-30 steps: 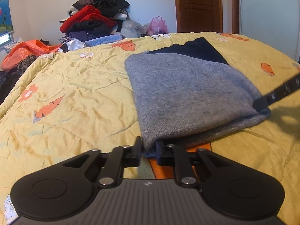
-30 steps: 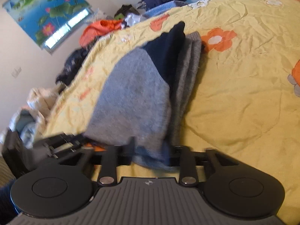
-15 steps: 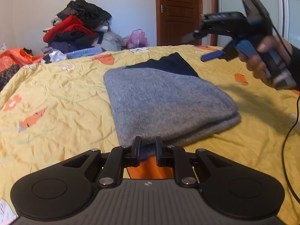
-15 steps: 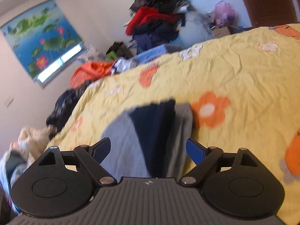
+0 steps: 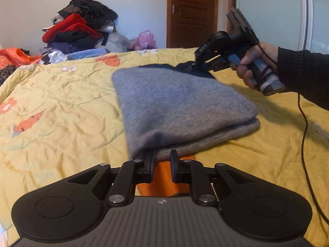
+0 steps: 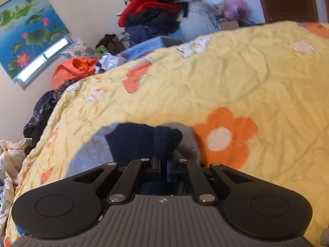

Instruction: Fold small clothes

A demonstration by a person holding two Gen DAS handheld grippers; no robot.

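A folded grey garment (image 5: 181,103) with a dark navy part (image 5: 193,68) at its far end lies on the yellow bedspread (image 5: 61,107). My left gripper (image 5: 162,160) is at its near edge, jaws slightly apart, with the grey hem lying over the left finger; it no longer pinches the cloth. My right gripper (image 6: 163,162) is shut on the navy part (image 6: 156,140) at the far end. It also shows in the left wrist view (image 5: 195,65), held by a hand.
A pile of red and dark clothes (image 5: 80,33) stands beyond the bed's far left corner, with an orange bag (image 5: 16,56). A brown door (image 5: 191,12) is behind. A black cable (image 5: 304,144) hangs over the bed at right.
My right gripper let go of the near right corner, lifted, moved to the far end and shut on the navy part. My left gripper's jaws have parted slightly.
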